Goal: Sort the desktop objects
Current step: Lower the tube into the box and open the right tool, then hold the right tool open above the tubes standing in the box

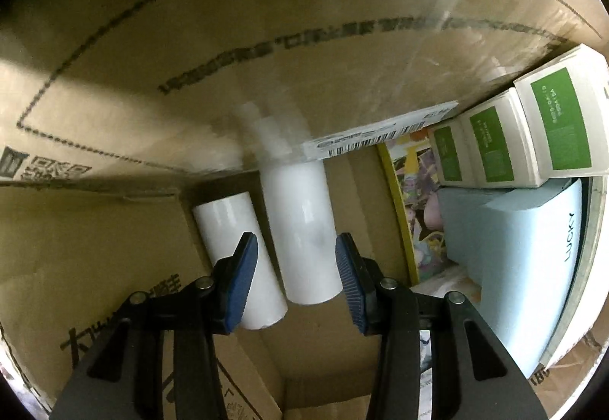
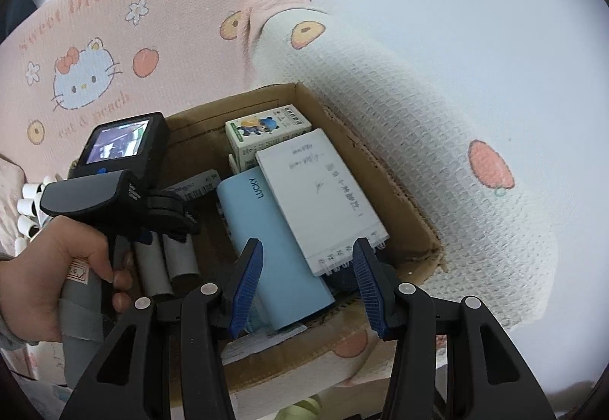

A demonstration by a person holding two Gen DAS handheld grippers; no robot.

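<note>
The left gripper (image 1: 297, 279) is hanging inside the cardboard box (image 1: 152, 77), jaws apart around a white tube (image 1: 300, 229) without touching. The right gripper (image 2: 308, 287) is hovering open above the blue box (image 2: 274, 252).

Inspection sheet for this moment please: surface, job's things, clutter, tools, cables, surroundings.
Surface: cardboard box resting on pink printed cloth.
Job's things: two white tubes lying side by side on the box floor; blue LUCKY box, white notebook and cartoon carton packed beside them; three green-labelled boxes along one wall.
Clutter: more white tubes outside the box.
Tools: left tool open, lowered into the box, one tube between its fingers, pads clear; right tool open, empty, above the box.
Cables: nothing seen.
Surroundings: white wall.
</note>
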